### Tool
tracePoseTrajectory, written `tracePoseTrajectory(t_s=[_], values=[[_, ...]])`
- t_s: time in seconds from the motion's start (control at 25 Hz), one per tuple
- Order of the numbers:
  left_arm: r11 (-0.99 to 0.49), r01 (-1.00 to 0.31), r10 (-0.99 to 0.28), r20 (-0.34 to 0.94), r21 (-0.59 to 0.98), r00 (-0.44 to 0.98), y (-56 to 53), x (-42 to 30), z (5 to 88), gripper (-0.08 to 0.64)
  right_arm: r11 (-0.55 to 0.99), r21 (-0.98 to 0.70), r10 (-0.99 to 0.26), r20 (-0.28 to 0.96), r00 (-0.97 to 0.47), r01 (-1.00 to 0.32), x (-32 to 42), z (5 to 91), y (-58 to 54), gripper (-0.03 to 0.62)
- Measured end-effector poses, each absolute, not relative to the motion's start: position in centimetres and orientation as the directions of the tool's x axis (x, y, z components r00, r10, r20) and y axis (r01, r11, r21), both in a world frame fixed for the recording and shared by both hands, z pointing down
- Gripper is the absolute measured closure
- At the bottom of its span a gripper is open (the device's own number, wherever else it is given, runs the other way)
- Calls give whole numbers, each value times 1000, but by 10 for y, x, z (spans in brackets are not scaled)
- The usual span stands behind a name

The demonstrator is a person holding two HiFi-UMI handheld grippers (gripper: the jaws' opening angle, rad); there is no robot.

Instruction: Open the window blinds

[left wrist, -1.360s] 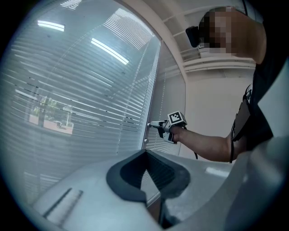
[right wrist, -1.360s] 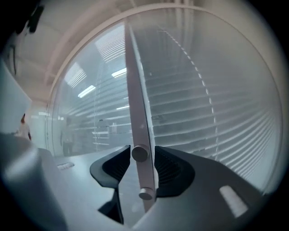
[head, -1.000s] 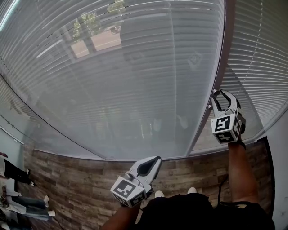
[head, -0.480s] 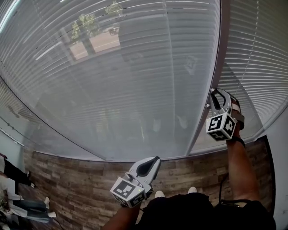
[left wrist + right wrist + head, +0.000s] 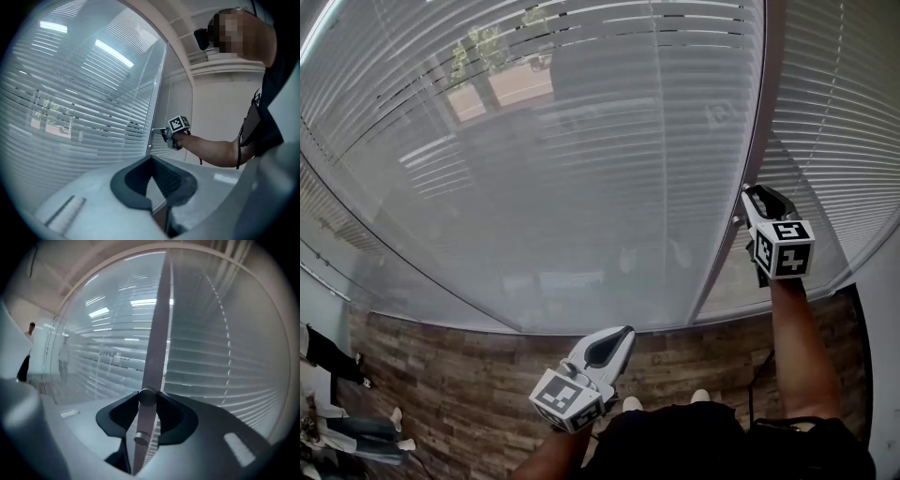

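Closed white slat blinds [image 5: 581,141] sit behind glass, on either side of a grey upright frame bar [image 5: 748,159]. My right gripper [image 5: 751,200] reaches up to that bar. In the right gripper view its jaws have just been closing, and the pads now press on a small round grey knob [image 5: 147,397] on the bar [image 5: 157,324]. A second knob [image 5: 140,439] sits lower on the bar. My left gripper [image 5: 627,332] hangs low in front of my body, shut and empty, its tips [image 5: 151,158] together. The left gripper view also shows the right gripper [image 5: 160,131] at the bar.
Wood-plank floor [image 5: 459,394] runs below the window. People stand at the far left [image 5: 323,361], and one shows at the left of the right gripper view [image 5: 26,357]. A pale wall [image 5: 215,108] lies right of the window.
The right gripper has rolled about its own axis on the knob, so its marker cube shows a different face. Its hand stayed at the bar. The left gripper has not moved.
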State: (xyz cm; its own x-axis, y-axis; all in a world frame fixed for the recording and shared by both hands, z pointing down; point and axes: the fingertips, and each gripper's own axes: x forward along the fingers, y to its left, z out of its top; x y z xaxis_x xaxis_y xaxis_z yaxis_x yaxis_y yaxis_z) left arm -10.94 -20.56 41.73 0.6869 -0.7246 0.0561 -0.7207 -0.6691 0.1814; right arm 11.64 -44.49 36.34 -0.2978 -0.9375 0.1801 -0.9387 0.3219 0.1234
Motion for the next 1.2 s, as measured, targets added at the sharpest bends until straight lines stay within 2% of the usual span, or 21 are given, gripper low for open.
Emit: tracePoseTrajectory(t_s=[0.28,0.56,0.64,0.76,0.92,0.96,1.0,1.12,1.2], values=[[-664,-724,-727,65,186,683,-210,-109,419,560,347,-253,-909,144,-390,-903,121,366,-447,449],[-668,-719,-724,57,191,687,-210,-107,415,560,306,-667,-884,67,-463,-679,129,361,-446,449],[-663,-725,-728,67,186,683,-213,-106,415,560,279,-720,-882,69,-466,-635,131,367,-446,449],[-662,-724,-727,72,191,683,-213,-104,421,560,343,-668,-874,31,-485,-661,131,364,-451,448],[-666,-722,-725,67,188,686,-213,-107,419,560,375,-560,-872,58,-487,-739,127,361,-450,437],[-666,-722,-725,65,186,685,-213,-108,417,560,380,-494,-876,80,-475,-782,125,362,-448,404],[-666,-722,-726,62,187,685,-213,-109,417,560,383,-402,-884,101,-456,-832,124,361,-447,377],[-666,-722,-726,60,189,685,-212,-110,418,560,361,8,-921,161,-355,-932,123,362,-445,377],[-666,-721,-725,63,188,686,-214,-108,418,560,302,357,-952,168,-257,-884,122,362,-445,384]])
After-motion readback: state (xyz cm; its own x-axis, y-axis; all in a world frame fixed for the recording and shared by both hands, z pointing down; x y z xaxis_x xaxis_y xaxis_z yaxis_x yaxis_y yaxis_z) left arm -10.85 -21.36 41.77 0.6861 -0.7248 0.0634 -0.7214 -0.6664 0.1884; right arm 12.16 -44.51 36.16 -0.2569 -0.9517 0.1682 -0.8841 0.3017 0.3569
